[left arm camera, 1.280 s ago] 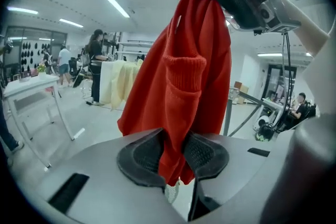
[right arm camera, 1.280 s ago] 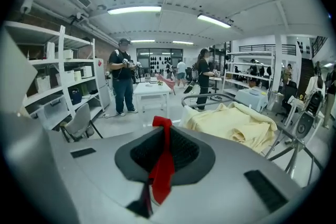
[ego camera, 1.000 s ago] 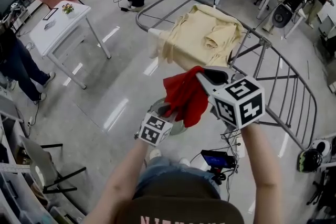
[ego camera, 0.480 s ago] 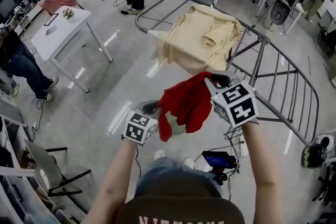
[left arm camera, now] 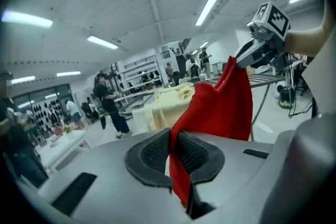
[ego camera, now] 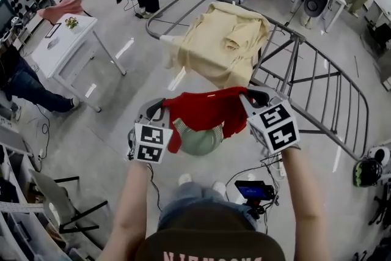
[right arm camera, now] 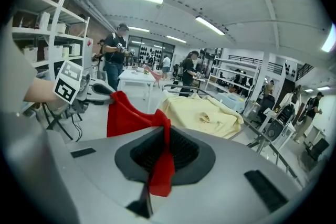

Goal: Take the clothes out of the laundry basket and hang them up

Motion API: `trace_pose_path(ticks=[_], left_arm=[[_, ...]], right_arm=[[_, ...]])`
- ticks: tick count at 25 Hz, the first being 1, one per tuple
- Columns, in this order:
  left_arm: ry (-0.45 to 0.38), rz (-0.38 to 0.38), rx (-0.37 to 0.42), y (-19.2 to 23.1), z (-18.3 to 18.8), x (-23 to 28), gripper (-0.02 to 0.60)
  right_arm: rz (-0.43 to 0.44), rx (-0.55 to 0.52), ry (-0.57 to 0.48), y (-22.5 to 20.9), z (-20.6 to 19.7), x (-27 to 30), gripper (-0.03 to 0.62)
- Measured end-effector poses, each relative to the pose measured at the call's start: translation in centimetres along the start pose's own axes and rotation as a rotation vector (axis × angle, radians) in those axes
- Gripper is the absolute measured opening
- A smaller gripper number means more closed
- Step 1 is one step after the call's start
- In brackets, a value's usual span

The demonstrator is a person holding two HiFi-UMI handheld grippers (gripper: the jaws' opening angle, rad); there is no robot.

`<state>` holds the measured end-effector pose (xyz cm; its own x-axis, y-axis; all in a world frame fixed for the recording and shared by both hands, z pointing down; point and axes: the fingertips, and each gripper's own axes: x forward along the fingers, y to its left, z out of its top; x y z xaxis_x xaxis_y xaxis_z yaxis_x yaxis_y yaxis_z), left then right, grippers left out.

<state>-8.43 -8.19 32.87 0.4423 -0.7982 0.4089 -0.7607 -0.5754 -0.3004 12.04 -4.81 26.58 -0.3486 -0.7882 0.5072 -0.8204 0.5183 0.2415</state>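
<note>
A red garment (ego camera: 204, 110) hangs stretched between my two grippers, in front of my chest. My left gripper (ego camera: 160, 109) is shut on its left edge; the cloth runs between the pads (left arm camera: 157, 152). At the other edge, my right gripper (ego camera: 248, 97) pinches the fabric (right arm camera: 160, 165) the same way. Below the red cloth shows a greenish round basket (ego camera: 198, 140) on the floor. Beyond it stands a grey metal drying rack (ego camera: 317, 70) with a cream shirt (ego camera: 223, 40) draped over its near left corner. From the left gripper view the right gripper (left arm camera: 247, 55) holds the garment's (left arm camera: 220, 107) far top.
A white table (ego camera: 64, 40) stands at the left with people around it. A grey chair (ego camera: 49, 192) is at the lower left. A small device with cables (ego camera: 253, 191) lies by my feet, and a helmet (ego camera: 366, 171) at the right.
The left gripper rose and swung out to the left, drawing the bunched red garment into a wide span. The right gripper drifted slightly lower and held its grip.
</note>
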Motion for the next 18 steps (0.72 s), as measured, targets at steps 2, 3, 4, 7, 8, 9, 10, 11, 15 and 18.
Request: trace_pose_path(ticks=[2,3,4,7,8,9,10,11,15,18], left_arm=[[-0.04,0.073,0.051,0.6,2.0,-0.5,0.02],[-0.062,0.106,0.072,0.7,3.1,-0.9,0.02],[-0.082,0.137,0.095,0.8,4.2,-1.2,0.02],[-0.122,0.226,0.183,0.8,6.9,-2.2,0.019],[-0.131,0.25,0.211,0.7,7.7,-2.5,0.02],[-0.141,0.269,0.233,0.6,8.4,-2.8,0.02],[-0.15,0.282,0.249,0.4,9.0,-3.0,0.02],[-0.16,0.291,0.258,0.1,9.6,-3.2,0.02],[-0.208,0.303,0.269,-0.9,11.9,-3.9,0.019],[-0.235,0.284,0.276,-1.9,13.3,-4.1,0.02]], right_arm=[[-0.018,-0.016,-0.005,-0.4,-0.6,-0.9,0.029],[-0.026,-0.026,-0.01,-0.6,-0.8,-1.3,0.029],[-0.034,-0.039,-0.017,-0.7,-1.1,-1.9,0.029],[-0.071,-0.097,-0.036,-0.9,-1.3,-3.5,0.029],[-0.088,-0.122,-0.041,-1.0,-1.4,-4.0,0.029],[-0.107,-0.148,-0.044,-1.0,-1.4,-4.5,0.029],[-0.124,-0.172,-0.046,-1.1,-1.5,-4.9,0.029],[-0.139,-0.193,-0.048,-1.3,-1.6,-5.4,0.029],[-0.172,-0.22,-0.062,-1.7,-2.2,-6.9,0.031],[-0.201,-0.206,-0.07,-2.4,-2.7,-8.1,0.031]])
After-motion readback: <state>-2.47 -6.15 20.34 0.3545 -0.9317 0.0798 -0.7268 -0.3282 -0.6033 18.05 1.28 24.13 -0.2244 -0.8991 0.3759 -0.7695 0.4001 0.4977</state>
